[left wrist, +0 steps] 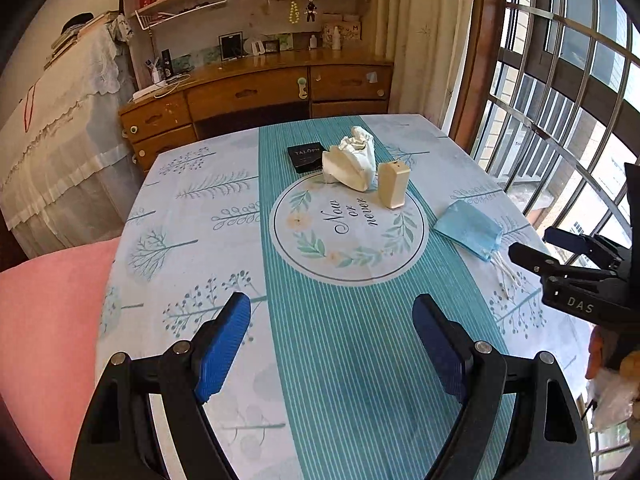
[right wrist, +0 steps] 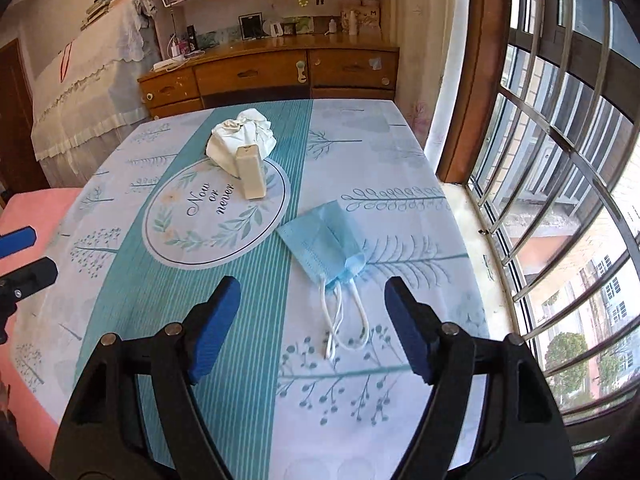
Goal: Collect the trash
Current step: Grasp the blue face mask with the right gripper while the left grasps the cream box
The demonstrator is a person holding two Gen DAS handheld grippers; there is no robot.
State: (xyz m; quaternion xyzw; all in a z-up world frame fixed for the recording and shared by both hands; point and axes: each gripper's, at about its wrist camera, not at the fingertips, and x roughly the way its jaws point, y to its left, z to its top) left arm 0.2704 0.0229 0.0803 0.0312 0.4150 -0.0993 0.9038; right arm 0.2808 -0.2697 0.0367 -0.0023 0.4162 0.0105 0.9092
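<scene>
A crumpled white tissue wad (left wrist: 352, 160) (right wrist: 242, 140) lies at the far middle of the table (left wrist: 200, 208) (right wrist: 380, 168). A folded blue face mask (left wrist: 470, 230) (right wrist: 326, 240) with white ear loops (right wrist: 344, 322) lies on the right side. My left gripper (left wrist: 332, 316) is open and empty above the near middle of the cloth. My right gripper (right wrist: 312, 300) is open and empty, just short of the mask, its ear loops between the fingers. The right gripper also shows at the right edge of the left wrist view (left wrist: 532, 246).
A cream plastic block (left wrist: 393, 185) (right wrist: 251, 172) stands next to the tissue. A black box (left wrist: 306, 157) lies behind it. A pink cushion (left wrist: 52, 320) is left of the table. A wooden desk (left wrist: 256, 88) stands beyond, and a barred window (right wrist: 560, 160) on the right.
</scene>
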